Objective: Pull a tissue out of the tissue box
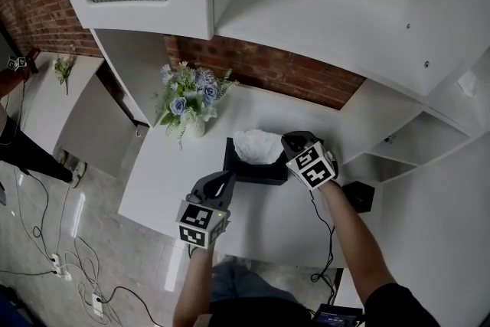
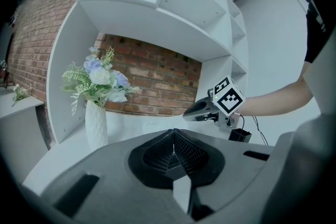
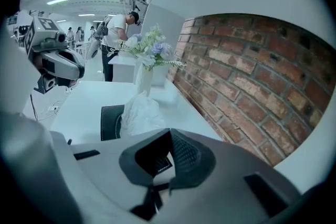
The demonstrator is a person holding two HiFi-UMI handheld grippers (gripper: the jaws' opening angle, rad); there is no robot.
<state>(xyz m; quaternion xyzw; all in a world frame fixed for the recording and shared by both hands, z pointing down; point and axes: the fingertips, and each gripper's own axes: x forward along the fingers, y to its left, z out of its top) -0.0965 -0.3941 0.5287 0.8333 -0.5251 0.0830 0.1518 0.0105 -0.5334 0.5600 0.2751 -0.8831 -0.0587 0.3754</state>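
Note:
A black tissue box point(image 1: 256, 168) lies on the white table point(image 1: 168, 188), with a crumpled white tissue point(image 1: 257, 145) standing up out of its top. My right gripper point(image 1: 286, 142) is at the tissue's right edge, its jaws shut on the tissue point(image 3: 139, 113), which rises just past the right gripper's tips point(image 3: 167, 139) above the box point(image 3: 111, 122). My left gripper point(image 1: 227, 180) sits at the box's front left corner, and the left gripper's jaws point(image 2: 173, 136) are shut with nothing between them. The box is hidden in the left gripper view, where the right gripper point(image 2: 202, 110) shows.
A white vase of blue and white flowers point(image 1: 191, 99) stands left of the box, against the brick wall point(image 1: 268, 69). A small black holder point(image 1: 360, 195) with a cable sits at the table's right. White shelving point(image 1: 367, 19) hangs overhead. A person point(image 3: 118, 34) stands far off.

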